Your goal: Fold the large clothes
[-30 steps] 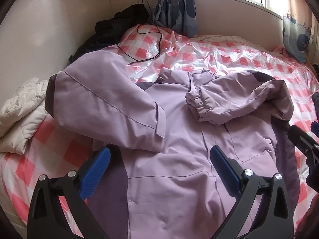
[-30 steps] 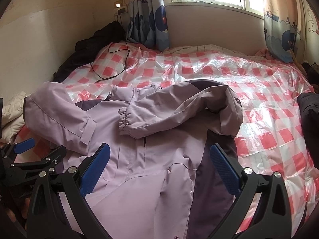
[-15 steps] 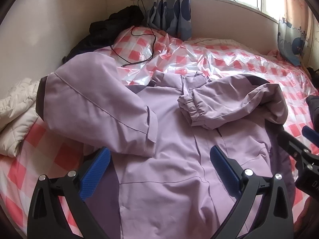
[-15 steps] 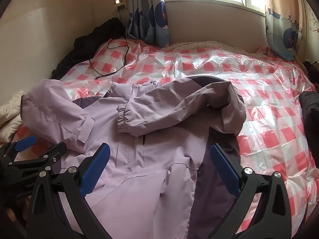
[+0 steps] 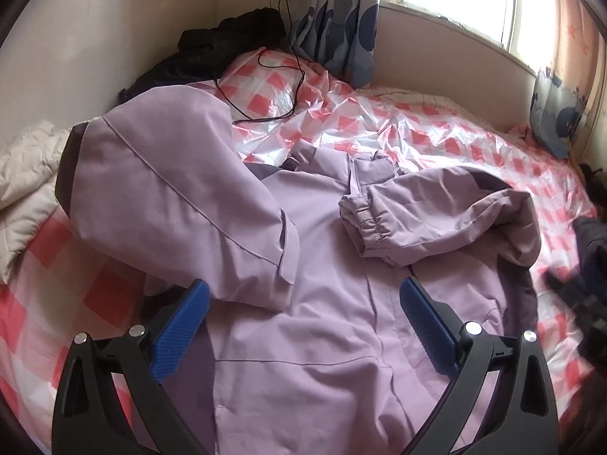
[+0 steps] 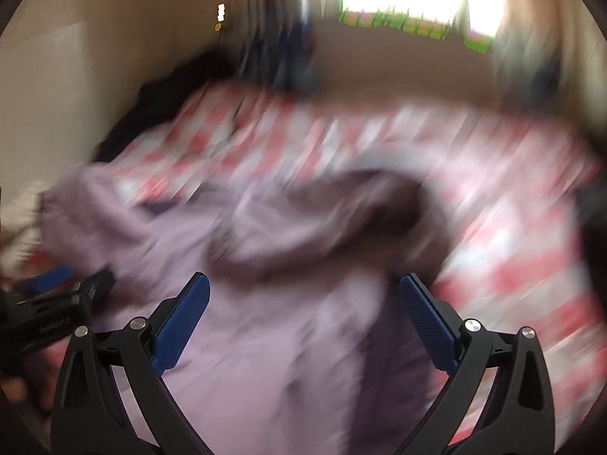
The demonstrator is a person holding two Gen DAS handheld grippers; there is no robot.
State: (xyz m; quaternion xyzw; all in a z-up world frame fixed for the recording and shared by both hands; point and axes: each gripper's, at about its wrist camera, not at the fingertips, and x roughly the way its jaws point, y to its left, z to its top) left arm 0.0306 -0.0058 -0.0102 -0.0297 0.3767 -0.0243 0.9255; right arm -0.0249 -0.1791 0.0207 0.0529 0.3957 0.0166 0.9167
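Both sleeves of the large lilac padded jacket with dark purple side panels (image 5: 322, 303) already lay folded inward across its front, so the task looked to be partly done. The jacket was spread front-up on the bed covered with a glossy pink-and-white checked plastic sheet (image 5: 436, 140), its collar toward the window and its hem nearest the cameras. In the left wrist view, the broad sleeve with the tabbed cuff (image 5: 182, 204) crossed from the left shoulder, its cuff resting on the chest, and the sleeve with the elastic gathered cuff (image 5: 425, 223) crossed from the other side, the two cuffs near each other but apart.

The left gripper (image 5: 303, 314) hung over the lower body of the jacket with its blue-padded fingers spread wide and nothing between them. The right gripper (image 6: 303, 314) was likewise spread and empty above the jacket; its view was heavily blurred, so little else could be read there.

What remained, as I judged it, was folding the body: bringing the hem up toward the collar, perhaps after tucking the sides. A cream quilted garment (image 5: 26, 174) and a black garment (image 5: 227, 41) lay at the bed's edge, untouched.
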